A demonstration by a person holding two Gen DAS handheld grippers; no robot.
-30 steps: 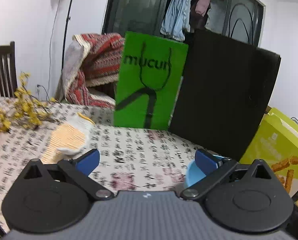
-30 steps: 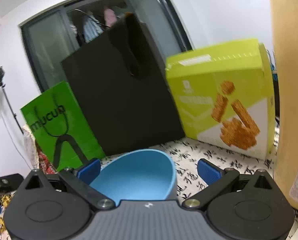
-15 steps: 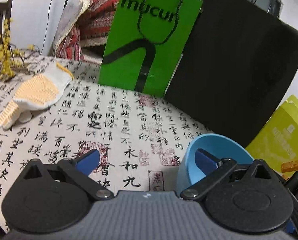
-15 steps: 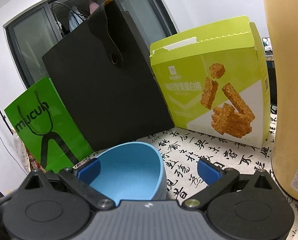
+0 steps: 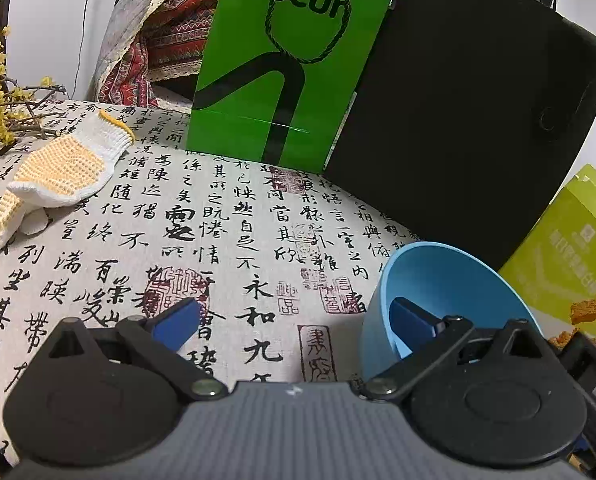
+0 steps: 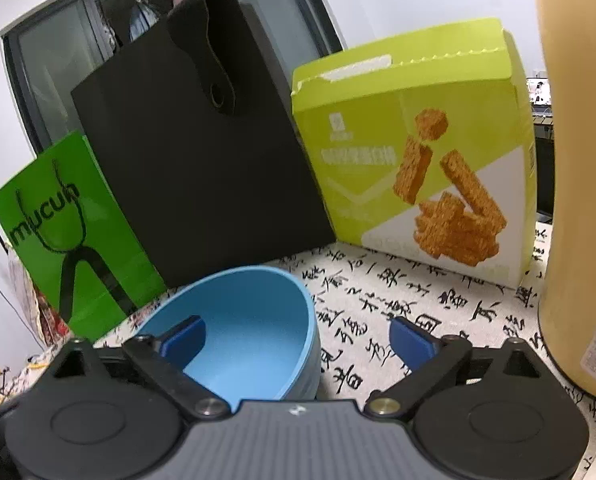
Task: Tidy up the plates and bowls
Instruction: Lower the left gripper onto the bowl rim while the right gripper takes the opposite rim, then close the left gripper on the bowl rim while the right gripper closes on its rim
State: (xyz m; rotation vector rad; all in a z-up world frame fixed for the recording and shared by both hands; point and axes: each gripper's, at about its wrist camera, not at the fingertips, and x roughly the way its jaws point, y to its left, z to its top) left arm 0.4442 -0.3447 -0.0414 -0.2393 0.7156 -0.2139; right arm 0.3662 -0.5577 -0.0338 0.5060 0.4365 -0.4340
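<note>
A blue bowl [image 5: 438,292] is seen on the table [image 5: 234,240], in front of a black bag [image 5: 458,112] and near a green bag [image 5: 286,64]. The left gripper [image 5: 294,316] is held with fingers spread, its right finger [image 5: 412,322] inside the bowl. The right gripper [image 6: 298,336] (fingers wide, just closing slightly) is set astride the bowl's right rim, with no pinch visible. A glove [image 5: 58,176] lies well to the left.

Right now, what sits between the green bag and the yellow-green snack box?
The black bag stands between green bag and snack box, clearest in right wrist view.
</note>
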